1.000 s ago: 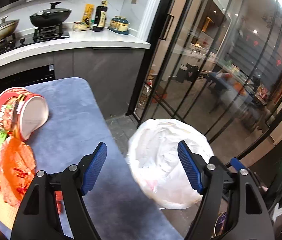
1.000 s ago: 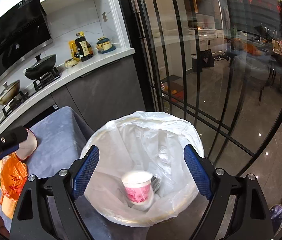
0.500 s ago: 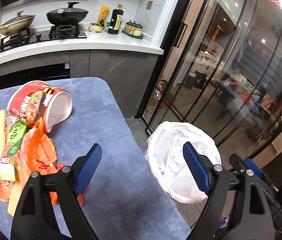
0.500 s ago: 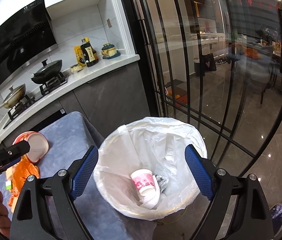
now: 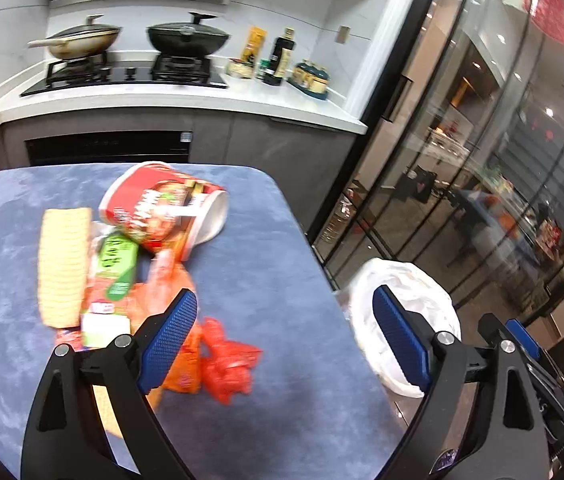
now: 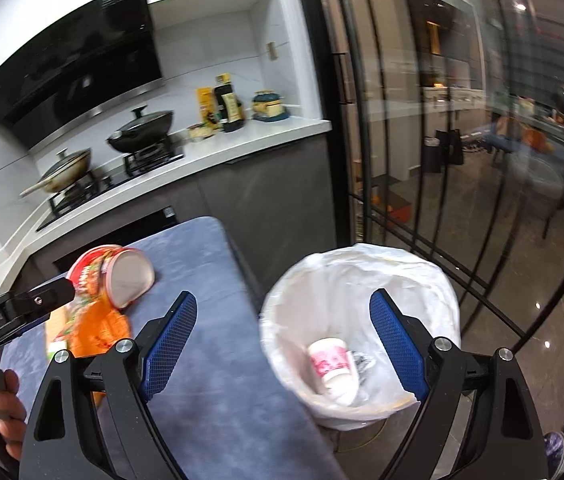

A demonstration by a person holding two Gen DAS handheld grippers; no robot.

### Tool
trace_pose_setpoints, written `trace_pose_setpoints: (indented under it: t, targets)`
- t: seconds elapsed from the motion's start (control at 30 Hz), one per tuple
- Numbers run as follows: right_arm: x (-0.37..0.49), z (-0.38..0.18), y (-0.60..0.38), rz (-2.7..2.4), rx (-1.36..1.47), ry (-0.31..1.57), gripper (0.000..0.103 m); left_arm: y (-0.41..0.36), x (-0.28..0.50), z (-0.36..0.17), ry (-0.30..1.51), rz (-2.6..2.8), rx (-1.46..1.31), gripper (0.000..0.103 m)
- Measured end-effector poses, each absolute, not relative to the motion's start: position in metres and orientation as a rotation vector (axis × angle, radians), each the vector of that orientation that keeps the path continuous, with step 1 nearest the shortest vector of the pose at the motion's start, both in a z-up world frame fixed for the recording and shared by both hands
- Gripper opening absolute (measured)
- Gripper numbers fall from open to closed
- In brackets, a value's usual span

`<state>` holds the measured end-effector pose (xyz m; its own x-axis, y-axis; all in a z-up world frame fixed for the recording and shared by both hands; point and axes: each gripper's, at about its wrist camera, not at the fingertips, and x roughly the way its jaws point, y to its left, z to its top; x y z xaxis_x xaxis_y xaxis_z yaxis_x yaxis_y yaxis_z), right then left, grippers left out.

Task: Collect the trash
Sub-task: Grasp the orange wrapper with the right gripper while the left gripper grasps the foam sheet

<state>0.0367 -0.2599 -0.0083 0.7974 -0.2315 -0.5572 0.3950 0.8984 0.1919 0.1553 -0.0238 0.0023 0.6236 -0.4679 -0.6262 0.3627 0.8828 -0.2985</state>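
While the left hand-held gripper hangs over the blue desk with jaws opening on nothing, wrappers and a tipped noodle cup lie left; the right hand-held gripper, spread and empty, overlooks the lined trash bin holding a paper cup.

Left hand-held gripper tilted downward, jaws opening, nothing between the blue pads. Right hand-held gripper also tilted downward, jaws spread wide, pads clear, nothing gripped. In the right wrist view the left hand-held gripper's black body shows at the left edge, with the person's left hand wrapped around its handle, fingers curled. Right hand not visible.
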Motion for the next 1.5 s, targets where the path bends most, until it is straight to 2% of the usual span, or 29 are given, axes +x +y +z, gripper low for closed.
trace_pose_setpoints:
  t: [0.7, 1.1, 1.5]
  targets:
    - [0.087, -0.023, -0.120, -0.081, 0.222, 0.665, 0.085, 0.139, 0.168, -0.025, 0.786, -0.153, -0.226, 0.085]
    - [0.126, -0.055, -0.068, 0.012, 0.186, 0.758, 0.085, 0.175, 0.196, -0.058, 0.854, -0.099, -0.289, 0.085]
    - [0.162, -0.082, -0.050, 0.051, 0.163, 0.826, 0.070, 0.165, 0.237, -0.094, 0.930, -0.132, -0.303, 0.085]
